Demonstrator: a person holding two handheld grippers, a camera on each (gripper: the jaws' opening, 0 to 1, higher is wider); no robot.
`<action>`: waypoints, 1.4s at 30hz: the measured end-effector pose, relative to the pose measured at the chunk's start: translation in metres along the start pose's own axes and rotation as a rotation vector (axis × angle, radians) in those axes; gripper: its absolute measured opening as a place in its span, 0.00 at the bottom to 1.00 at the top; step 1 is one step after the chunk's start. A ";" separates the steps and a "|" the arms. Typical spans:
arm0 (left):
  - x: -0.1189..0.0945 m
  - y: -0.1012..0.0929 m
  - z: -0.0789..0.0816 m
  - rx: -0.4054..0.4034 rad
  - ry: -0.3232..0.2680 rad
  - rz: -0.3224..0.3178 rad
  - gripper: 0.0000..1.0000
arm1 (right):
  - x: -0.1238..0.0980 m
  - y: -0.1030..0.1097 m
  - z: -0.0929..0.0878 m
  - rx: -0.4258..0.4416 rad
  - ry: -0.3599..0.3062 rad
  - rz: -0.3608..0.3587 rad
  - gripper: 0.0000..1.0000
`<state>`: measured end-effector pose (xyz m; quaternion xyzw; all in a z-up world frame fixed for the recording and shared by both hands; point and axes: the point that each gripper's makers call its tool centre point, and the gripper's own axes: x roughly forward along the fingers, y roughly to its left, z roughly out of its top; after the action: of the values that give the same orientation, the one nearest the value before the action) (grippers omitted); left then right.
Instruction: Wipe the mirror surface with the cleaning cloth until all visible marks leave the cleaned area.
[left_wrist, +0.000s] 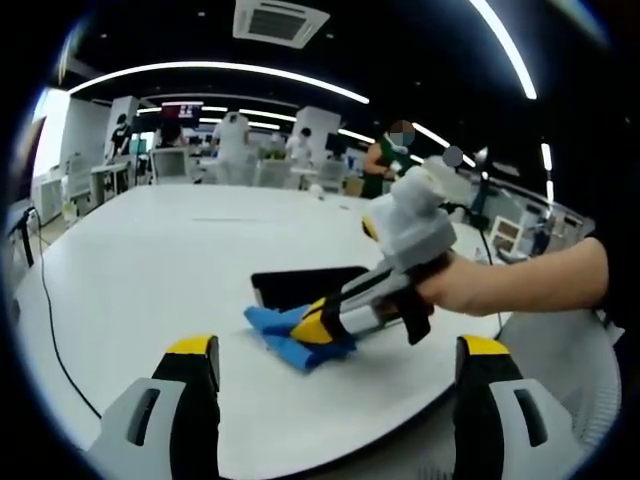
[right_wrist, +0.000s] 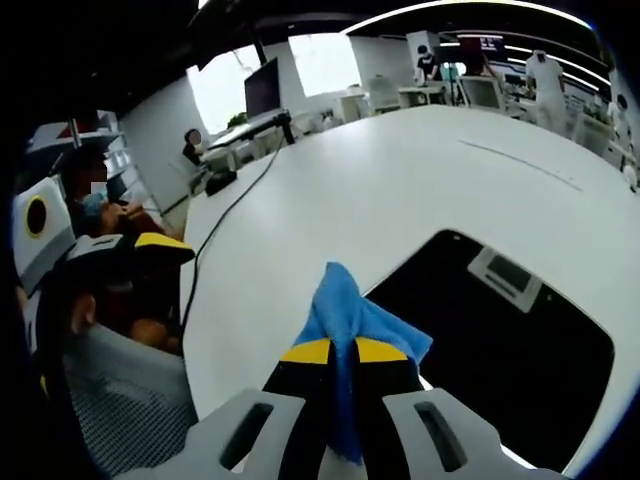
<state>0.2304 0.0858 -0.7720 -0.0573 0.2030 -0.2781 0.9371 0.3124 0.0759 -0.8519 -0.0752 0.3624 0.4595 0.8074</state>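
Observation:
A dark mirror (left_wrist: 305, 286) lies flat on the white table (left_wrist: 150, 260); in the right gripper view the mirror (right_wrist: 500, 340) reflects a ceiling vent. A blue cleaning cloth (left_wrist: 285, 335) rests at the mirror's near edge. My right gripper (left_wrist: 318, 322) is shut on the cloth (right_wrist: 345, 320), pressing it by the mirror's edge, with a hand holding the gripper. My left gripper (left_wrist: 335, 365) hangs open above the table's front edge, nothing between its yellow-tipped fingers. In the right gripper view, my right gripper (right_wrist: 343, 352) pinches the cloth.
A black cable (right_wrist: 225, 215) runs across the table towards monitors at the far end. A mesh chair back (right_wrist: 120, 385) sits beside the table edge. Several people stand and sit in the office behind the table.

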 end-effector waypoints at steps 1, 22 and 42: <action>0.000 0.000 0.000 -0.001 0.001 0.002 0.99 | 0.000 0.000 0.000 -0.003 0.000 0.000 0.02; 0.000 0.000 0.003 -0.008 -0.022 -0.001 0.97 | 0.006 -0.011 0.006 -0.019 -0.006 -0.022 0.01; 0.000 0.000 0.005 -0.002 -0.033 -0.002 0.97 | 0.015 -0.040 0.024 0.009 -0.023 -0.059 0.01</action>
<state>0.2321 0.0858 -0.7677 -0.0631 0.1879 -0.2778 0.9400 0.3614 0.0740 -0.8529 -0.0769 0.3530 0.4348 0.8249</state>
